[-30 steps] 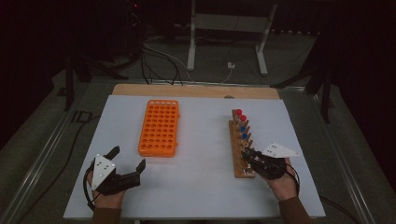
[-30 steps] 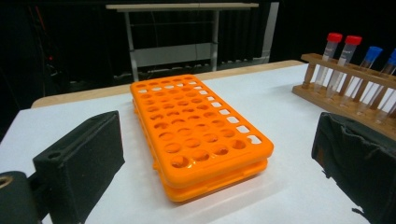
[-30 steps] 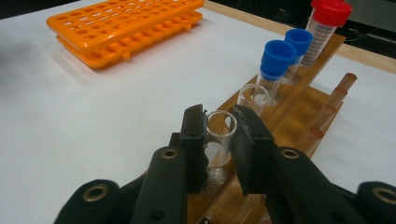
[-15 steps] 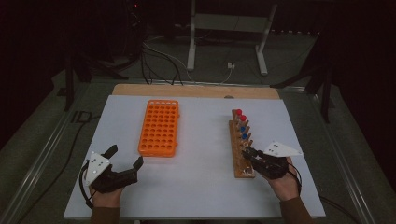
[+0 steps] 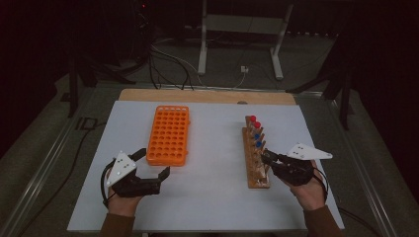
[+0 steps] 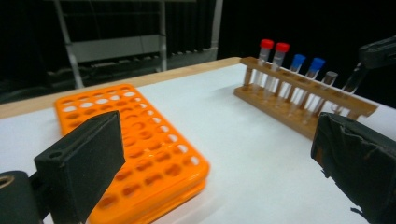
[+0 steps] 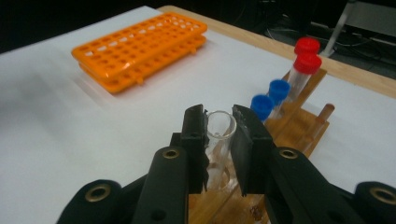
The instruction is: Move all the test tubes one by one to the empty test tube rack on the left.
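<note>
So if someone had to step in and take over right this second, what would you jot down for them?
Right tool: shut on a clear uncapped tube, at the near end of the wooden rack, its lower end still at the rack.
Left tool: open, holding nothing, over the white mat near the orange rack.
Wooden rack also carries two red-capped tubes, two blue-capped tubes and one more uncapped tube.
Done: one tube gripped. The orange rack holds no tubes.
Left, as it looks: probably lift that tube clear and carry it to the orange rack, then the others.
</note>
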`<control>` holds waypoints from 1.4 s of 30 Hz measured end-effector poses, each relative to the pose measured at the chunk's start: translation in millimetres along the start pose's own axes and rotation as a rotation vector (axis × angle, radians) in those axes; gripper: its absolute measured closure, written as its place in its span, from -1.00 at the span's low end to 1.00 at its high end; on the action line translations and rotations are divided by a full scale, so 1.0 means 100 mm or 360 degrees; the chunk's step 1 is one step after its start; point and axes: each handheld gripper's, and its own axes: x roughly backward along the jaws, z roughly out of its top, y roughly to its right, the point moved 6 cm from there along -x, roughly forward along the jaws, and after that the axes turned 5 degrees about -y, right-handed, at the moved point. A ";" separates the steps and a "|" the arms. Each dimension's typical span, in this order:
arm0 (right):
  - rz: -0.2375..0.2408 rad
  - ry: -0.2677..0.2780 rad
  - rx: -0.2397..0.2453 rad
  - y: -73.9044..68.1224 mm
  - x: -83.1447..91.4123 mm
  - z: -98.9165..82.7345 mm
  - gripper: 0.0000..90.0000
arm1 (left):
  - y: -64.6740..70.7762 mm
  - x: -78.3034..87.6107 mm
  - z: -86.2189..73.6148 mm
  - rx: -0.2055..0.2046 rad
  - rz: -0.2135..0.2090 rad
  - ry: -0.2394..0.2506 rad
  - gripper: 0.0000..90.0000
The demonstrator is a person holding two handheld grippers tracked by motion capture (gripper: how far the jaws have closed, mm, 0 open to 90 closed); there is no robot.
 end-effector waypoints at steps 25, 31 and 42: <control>0.0209 0.0007 0.0075 -0.30 -0.17 0.48 0.70 | 0.65 -0.73 0.37 -0.0183 -0.0263 -0.0080 -0.71; 0.0246 0.0003 0.0096 -0.42 -0.26 0.54 0.70 | 0.85 -0.92 0.35 -0.0231 -0.0354 -0.0163 -0.55; 0.0303 -0.0025 0.0138 -0.58 -0.36 0.55 0.70 | 1.08 -1.15 0.32 -0.0225 -0.0482 -0.0206 0.17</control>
